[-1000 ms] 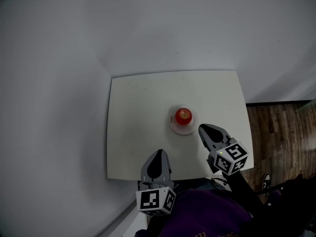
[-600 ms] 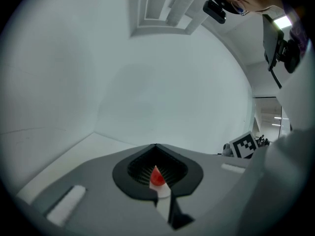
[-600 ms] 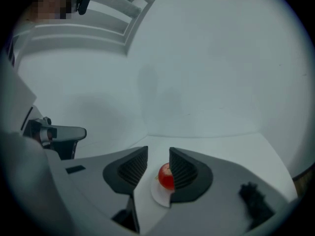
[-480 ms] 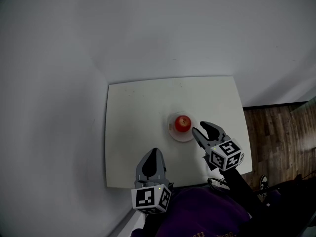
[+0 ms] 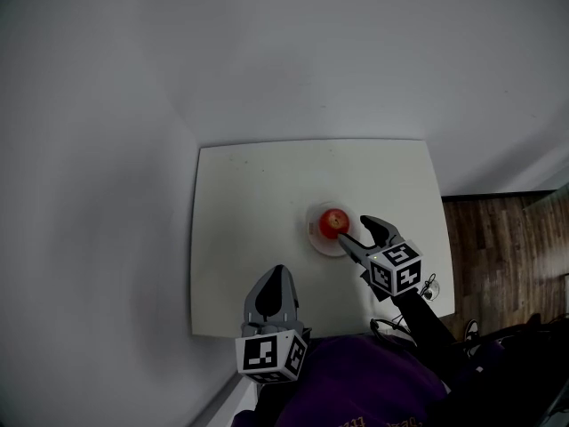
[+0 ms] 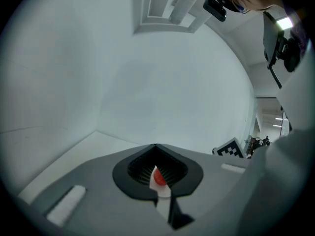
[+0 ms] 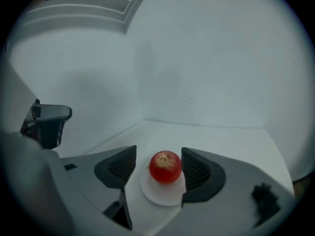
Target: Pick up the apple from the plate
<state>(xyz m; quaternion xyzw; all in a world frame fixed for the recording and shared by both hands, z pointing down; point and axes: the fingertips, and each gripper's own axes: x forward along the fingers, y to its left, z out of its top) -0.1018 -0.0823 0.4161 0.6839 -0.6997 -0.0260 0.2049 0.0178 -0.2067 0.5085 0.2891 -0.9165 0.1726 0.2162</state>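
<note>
Apple [image 5: 334,222] sits red on a small white plate [image 5: 321,244], a little toward 3 o'clock of the white table's [image 5: 249,194] middle. From 5 o'clock of the plate the right gripper [image 5: 354,229] reaches in low. Its jaws are opening, one on each side of the apple, and neither pad touches it. At 7 o'clock of the plate, over the table's near edge, the left gripper [image 5: 278,272] hangs with jaws together and nothing in them.
</note>
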